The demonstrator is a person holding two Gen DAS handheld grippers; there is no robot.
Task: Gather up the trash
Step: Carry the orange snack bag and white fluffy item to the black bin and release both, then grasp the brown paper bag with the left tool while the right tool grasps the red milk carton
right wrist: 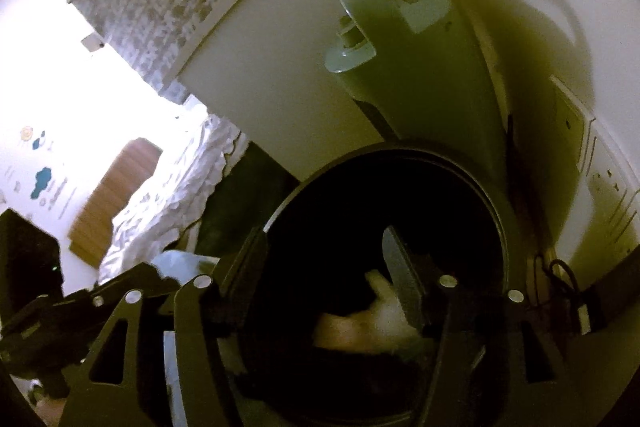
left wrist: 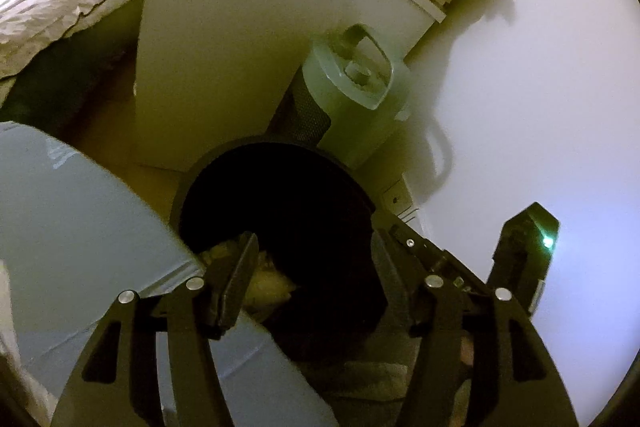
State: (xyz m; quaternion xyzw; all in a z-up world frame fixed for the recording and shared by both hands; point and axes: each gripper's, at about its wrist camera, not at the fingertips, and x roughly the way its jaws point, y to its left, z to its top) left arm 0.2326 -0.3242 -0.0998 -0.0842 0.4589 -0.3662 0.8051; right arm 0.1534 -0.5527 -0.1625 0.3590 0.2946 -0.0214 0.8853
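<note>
Both grippers hung over round black trash bin (left wrist: 280, 211) at lower centre of frame. Left gripper (left wrist: 314, 259) jaws wide, nothing between; yellowish crumpled trash (left wrist: 264, 283) lay inside bin beside its left finger. Right gripper (right wrist: 324, 259) jaws wide; blurred pale trash (right wrist: 372, 311) in bin below. White cabinet (left wrist: 224, 67) behind bin; grey tower appliance (left wrist: 352, 87) beside it.

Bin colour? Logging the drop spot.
Black bin, clearest in the right wrist view.

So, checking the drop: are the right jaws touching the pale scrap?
Cannot tell. Right wrist view: the blurred scrap overlaps one finger; neither gap nor contact shows.
</note>
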